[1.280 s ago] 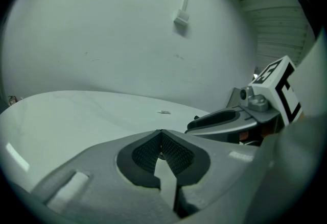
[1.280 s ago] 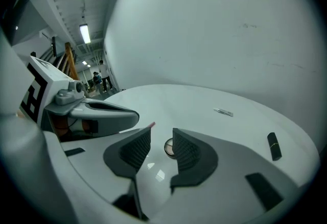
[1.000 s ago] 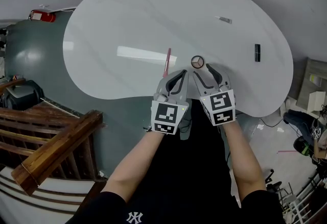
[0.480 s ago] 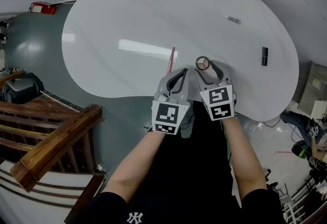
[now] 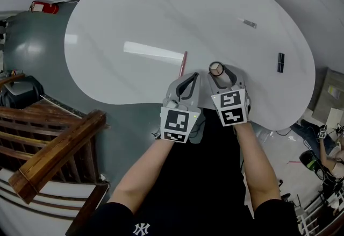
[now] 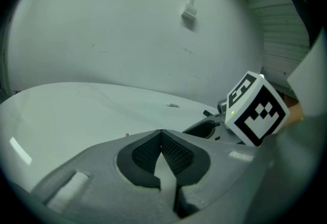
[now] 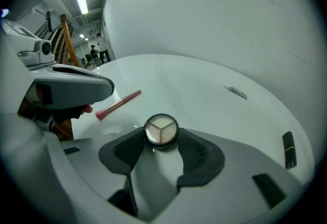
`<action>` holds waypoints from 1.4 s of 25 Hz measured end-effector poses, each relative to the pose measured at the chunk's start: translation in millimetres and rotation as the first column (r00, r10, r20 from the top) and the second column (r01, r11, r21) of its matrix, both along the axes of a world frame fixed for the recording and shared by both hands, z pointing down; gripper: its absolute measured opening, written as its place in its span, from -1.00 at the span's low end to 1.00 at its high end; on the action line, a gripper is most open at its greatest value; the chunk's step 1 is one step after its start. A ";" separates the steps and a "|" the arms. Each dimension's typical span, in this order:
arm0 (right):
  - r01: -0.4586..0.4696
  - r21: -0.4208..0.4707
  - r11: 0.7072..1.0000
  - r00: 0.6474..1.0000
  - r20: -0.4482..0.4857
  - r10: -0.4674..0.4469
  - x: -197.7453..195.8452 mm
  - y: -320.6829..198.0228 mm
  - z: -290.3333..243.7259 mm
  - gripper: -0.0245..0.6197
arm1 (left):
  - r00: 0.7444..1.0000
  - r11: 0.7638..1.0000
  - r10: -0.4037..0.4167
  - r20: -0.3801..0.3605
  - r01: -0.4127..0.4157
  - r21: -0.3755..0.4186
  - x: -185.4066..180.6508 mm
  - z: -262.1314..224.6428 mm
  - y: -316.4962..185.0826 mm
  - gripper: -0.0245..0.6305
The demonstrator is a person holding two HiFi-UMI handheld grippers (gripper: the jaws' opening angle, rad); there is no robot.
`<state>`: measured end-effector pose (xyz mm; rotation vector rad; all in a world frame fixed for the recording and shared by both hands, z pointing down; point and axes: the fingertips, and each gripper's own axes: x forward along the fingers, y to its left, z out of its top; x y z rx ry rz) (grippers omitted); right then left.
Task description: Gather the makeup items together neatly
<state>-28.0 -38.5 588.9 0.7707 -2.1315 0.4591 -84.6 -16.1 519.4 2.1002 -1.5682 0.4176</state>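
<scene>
Head view: a white kidney-shaped table (image 5: pixel 134 20) fills the upper frame. At its near edge, centre frame, the right gripper (image 5: pixel 217 73) has just been closing its jaws, and both pads now touch the sides of a round compact (image 5: pixel 216 69), grasping it at the jaw tips. Just to its left, the left gripper (image 5: pixel 189 78) is clenched with nothing between its jaws. A pink brush (image 5: pixel 183 64) lies on the table just beyond the left gripper's tip. A short black tube (image 5: pixel 281 62) lies well apart at right, and a thin silver item (image 5: pixel 248 23) at upper right. A wooden railing (image 5: pixel 54 154) occupies the lower left.
</scene>
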 end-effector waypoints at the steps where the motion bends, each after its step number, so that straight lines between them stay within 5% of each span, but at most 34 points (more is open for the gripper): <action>1: -0.002 -0.002 1.000 1.000 0.001 0.002 -0.8 1.1 -0.7 -0.25 | 1.000 1.000 -0.001 -0.002 0.001 0.003 -1.7 -2.1 1.3 -0.90; 17: 0.020 0.029 0.999 0.999 0.045 -0.021 -42.4 28.8 -24.2 -0.25 | 1.000 0.999 -0.025 0.002 0.025 0.035 -37.4 -24.4 25.0 -0.90; 35: 0.042 0.038 0.998 0.999 -0.020 -0.041 -61.1 35.3 -2.6 -0.24 | 0.999 0.998 -0.037 0.012 0.037 0.045 -50.7 -24.0 35.8 -0.90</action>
